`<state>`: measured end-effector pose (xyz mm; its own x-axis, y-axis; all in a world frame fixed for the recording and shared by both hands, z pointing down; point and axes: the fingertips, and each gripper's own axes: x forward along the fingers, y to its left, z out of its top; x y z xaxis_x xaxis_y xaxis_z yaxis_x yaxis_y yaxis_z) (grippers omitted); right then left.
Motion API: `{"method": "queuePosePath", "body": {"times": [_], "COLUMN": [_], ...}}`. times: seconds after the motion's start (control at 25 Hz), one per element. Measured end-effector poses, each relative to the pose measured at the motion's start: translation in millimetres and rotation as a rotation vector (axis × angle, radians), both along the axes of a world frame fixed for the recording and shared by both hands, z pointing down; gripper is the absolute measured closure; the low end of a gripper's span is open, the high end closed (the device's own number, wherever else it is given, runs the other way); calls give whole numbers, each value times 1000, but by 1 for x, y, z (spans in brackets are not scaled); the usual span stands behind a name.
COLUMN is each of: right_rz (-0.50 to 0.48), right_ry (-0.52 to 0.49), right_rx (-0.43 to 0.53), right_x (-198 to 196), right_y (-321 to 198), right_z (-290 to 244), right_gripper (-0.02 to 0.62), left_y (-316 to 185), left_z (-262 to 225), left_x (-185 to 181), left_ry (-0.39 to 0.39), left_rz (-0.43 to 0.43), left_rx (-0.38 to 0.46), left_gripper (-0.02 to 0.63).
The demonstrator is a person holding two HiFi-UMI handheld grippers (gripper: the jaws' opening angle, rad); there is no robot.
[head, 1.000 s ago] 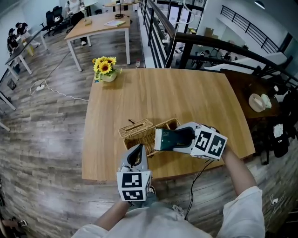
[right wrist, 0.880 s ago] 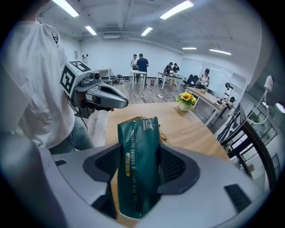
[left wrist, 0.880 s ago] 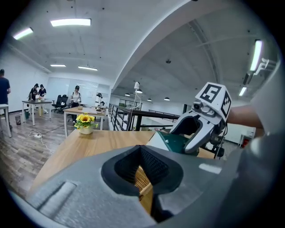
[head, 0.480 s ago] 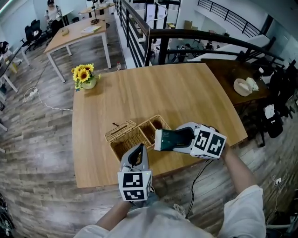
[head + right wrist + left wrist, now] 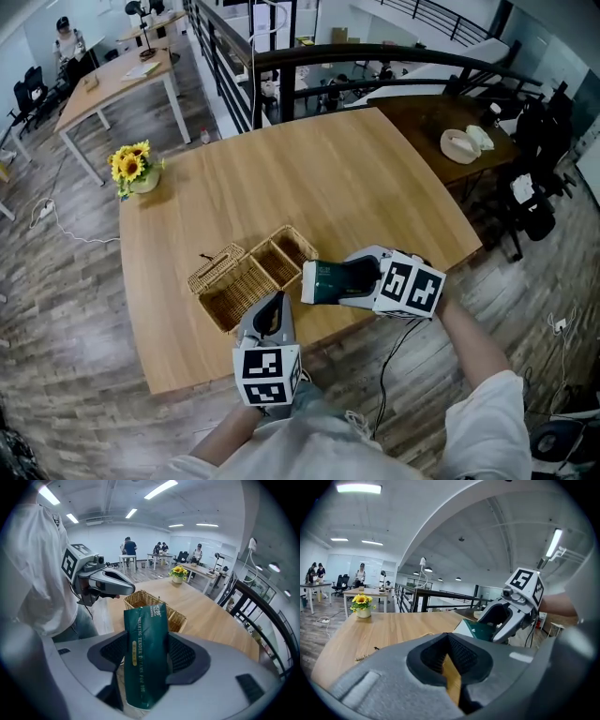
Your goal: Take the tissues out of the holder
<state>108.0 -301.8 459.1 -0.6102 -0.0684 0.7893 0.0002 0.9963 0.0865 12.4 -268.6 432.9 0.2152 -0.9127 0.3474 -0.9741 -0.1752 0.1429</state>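
A woven wicker holder (image 5: 267, 267) sits near the front edge of the wooden table (image 5: 309, 187), its lid (image 5: 216, 267) tipped open to the left. My right gripper (image 5: 349, 280) is shut on a dark green tissue pack (image 5: 325, 282), held just right of the holder and above the table. In the right gripper view the pack (image 5: 144, 644) stands upright between the pads, with the holder (image 5: 138, 599) behind it. My left gripper (image 5: 273, 300) hovers at the holder's front right corner with its jaws together and nothing in them (image 5: 449, 660).
A vase of sunflowers (image 5: 131, 167) stands at the table's far left corner. A black railing (image 5: 281, 66) runs behind the table. To the right, a dark side table holds a pale bowl (image 5: 461, 145). Desks with people are far off at the left.
Both grippers have shifted right relative to the holder. The tissue pack in the right gripper now sits farther from the holder's opening. The head view has swung, so the table lies more to the left.
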Motion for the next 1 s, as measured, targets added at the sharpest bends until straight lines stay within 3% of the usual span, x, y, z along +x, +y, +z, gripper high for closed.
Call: {"method": "queuePosePath", "body": {"times": [0.48,1.0], "right_rz": [93,94], "right_ry": [15,32], "right_rx": [-58,-128], "right_x": [35,35], "right_y": [-3,-2], "right_z": [32,75], "right_gripper": [318,319], "left_y": [-13,-19], "left_z": [19,47], "left_x": [37,40], "left_ry": [-16,-42], "left_rz": [108,132], "left_rx": [-51,-122], "left_gripper": [620,620]}}
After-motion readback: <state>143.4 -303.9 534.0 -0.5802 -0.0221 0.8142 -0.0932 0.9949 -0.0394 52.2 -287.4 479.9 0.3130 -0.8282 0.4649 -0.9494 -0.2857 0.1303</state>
